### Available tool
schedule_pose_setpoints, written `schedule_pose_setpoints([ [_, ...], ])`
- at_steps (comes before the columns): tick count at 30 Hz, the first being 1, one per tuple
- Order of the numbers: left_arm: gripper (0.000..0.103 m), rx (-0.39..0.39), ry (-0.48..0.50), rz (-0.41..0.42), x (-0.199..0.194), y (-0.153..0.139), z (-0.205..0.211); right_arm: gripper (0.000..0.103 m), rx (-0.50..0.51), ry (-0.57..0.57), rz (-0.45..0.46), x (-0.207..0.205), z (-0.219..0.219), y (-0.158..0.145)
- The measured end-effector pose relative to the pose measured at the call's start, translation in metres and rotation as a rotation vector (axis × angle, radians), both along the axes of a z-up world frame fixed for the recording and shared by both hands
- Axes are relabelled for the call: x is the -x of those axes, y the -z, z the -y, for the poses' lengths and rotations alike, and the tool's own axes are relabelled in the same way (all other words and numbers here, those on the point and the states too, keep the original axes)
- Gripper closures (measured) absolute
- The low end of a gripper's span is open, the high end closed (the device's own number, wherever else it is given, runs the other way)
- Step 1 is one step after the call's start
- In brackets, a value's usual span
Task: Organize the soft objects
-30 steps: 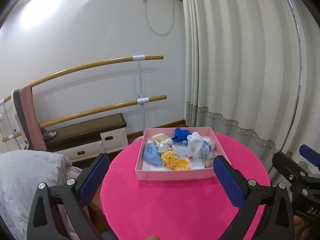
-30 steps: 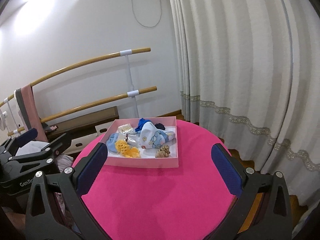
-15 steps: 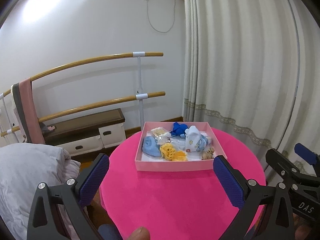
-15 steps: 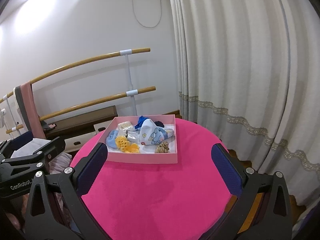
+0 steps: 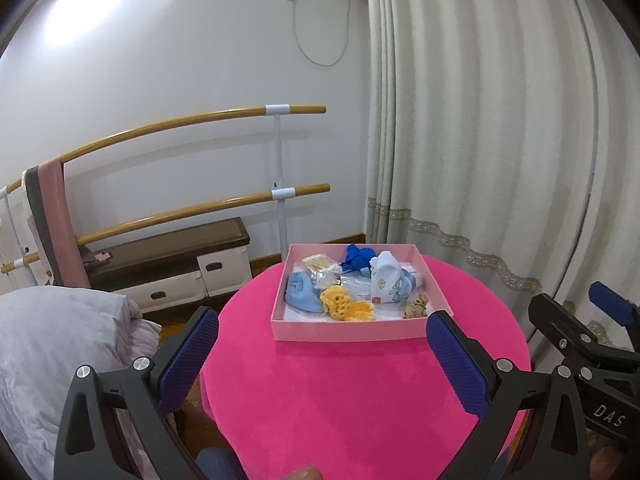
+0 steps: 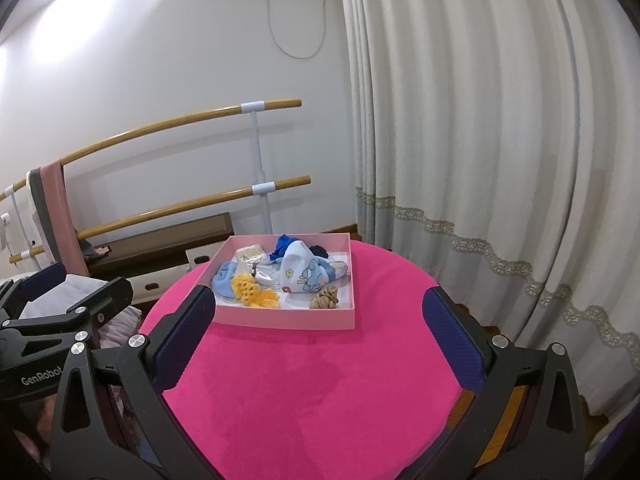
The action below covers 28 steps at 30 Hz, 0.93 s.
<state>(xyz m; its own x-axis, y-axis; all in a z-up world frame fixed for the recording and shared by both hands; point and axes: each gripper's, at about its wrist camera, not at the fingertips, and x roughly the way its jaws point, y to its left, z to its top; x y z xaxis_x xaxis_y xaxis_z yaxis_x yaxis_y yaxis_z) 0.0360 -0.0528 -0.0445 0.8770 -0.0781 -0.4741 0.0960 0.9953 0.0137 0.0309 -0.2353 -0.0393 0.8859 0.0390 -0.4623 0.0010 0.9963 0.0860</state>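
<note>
Pink round table (image 5: 360, 400): pink box (image 5: 352, 328) w/ soft items; L gripper (image 5: 322, 354), R gripper (image 6: 318, 334) both wide, empty.

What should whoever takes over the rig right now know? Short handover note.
Left hand-held gripper: open, empty, above the near part of the pink round table.
Right hand-held gripper: open, empty, also short of the box.
Things: all inside the pink box at the table's far side: light blue cloth, yellow crochet pieces, printed baby garment, dark blue fabric, tan scrunchie, and a clear packet of cotton swabs.
Done: nothing visibly sorted; the items lie jumbled.
Left: reach into the box and organize the soft items.
</note>
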Motion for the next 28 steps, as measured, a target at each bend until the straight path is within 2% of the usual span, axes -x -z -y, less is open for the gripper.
schedule_pose_setpoints([
  [28,0.000,0.004,-0.023,0.017,0.0036,0.0055,0.0007,0.000,-0.002,0.014,0.012,0.0025,0.0040,-0.0027],
])
